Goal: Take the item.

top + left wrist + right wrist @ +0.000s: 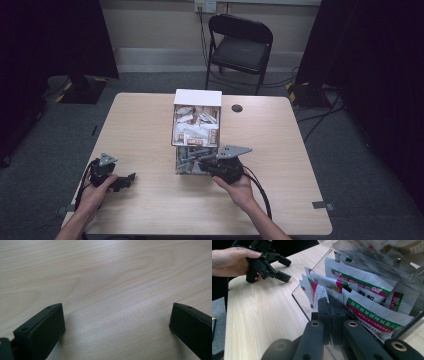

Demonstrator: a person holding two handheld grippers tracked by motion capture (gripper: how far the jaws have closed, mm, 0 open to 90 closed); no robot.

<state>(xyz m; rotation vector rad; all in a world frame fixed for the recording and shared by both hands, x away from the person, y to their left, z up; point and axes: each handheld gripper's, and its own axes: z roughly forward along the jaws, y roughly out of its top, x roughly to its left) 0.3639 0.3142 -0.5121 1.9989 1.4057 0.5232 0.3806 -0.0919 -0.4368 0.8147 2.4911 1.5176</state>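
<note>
Right tongs (331, 305) pressed together among packets (372, 312) in the clear box (298, 293); left tongs (122, 180) apart, low over table (145, 130).

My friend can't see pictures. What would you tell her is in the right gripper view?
The right gripper, jaws shut, sits at the open front of a clear box stuffed with white packets striped green and red; whether it pinches one is hard to tell. Farther off on the wooden table, a hand holds the left gripper, jaws open.
</note>
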